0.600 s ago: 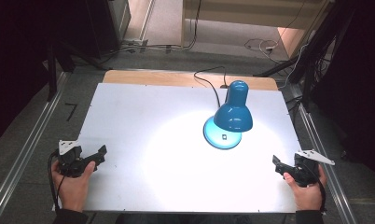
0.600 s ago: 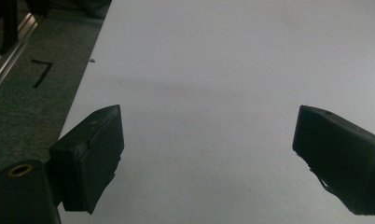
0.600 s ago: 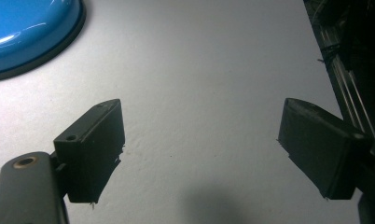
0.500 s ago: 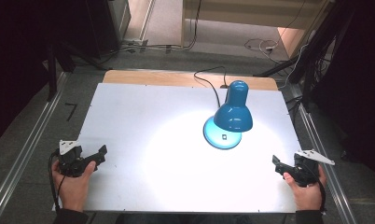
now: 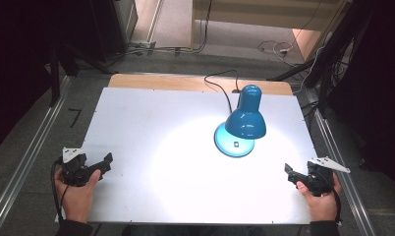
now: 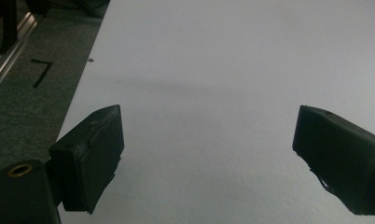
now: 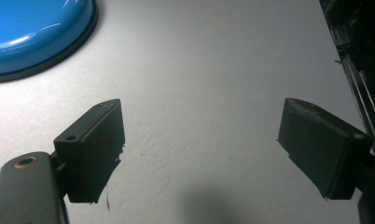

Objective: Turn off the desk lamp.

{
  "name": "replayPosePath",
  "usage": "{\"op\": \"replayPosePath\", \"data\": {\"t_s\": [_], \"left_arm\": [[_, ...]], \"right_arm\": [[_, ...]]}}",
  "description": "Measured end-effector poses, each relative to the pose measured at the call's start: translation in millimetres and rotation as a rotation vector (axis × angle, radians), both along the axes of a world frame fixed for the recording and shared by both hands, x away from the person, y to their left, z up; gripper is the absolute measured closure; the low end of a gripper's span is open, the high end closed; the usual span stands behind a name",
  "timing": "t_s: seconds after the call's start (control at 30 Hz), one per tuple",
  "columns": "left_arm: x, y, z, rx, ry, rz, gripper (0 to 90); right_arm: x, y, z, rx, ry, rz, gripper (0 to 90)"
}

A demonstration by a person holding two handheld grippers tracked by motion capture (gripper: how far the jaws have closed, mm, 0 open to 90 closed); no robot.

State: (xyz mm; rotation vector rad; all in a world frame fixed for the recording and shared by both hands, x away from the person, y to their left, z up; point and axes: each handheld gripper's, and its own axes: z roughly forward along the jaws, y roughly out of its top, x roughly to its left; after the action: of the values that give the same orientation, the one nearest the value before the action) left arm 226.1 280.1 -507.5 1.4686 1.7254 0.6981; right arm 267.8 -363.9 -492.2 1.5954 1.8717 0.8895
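A blue desk lamp (image 5: 245,118) stands lit on the white table (image 5: 161,118), right of the middle, its round base (image 5: 233,144) under the shade; part of the base (image 7: 31,32) fills the top left corner of the right gripper view. My left gripper (image 5: 106,161) rests at the table's near left edge, open, with bare white table between its jaws (image 6: 206,140). At the near right edge my right gripper (image 5: 289,173) is open too, with nothing between its jaws (image 7: 199,140). Both lie well apart from the lamp.
The lamp's black cable (image 5: 220,86) runs off the far edge over a wooden strip (image 5: 156,81). Metal rails (image 5: 28,162) flank the table on both sides. A black mark (image 5: 74,117) sits on the grey floor at the left. The lamp throws a bright pool of light mid-table.
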Motion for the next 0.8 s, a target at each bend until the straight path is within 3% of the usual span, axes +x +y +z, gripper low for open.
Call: {"op": "replayPosePath", "data": {"t_s": [0.8], "left_arm": [[0.6,-0.4,-0.2,0.002,0.002,-0.004,9.9]], "right_arm": [[3.3,14.2,1.6,-0.010,-0.004,0.036,13.3]]}}
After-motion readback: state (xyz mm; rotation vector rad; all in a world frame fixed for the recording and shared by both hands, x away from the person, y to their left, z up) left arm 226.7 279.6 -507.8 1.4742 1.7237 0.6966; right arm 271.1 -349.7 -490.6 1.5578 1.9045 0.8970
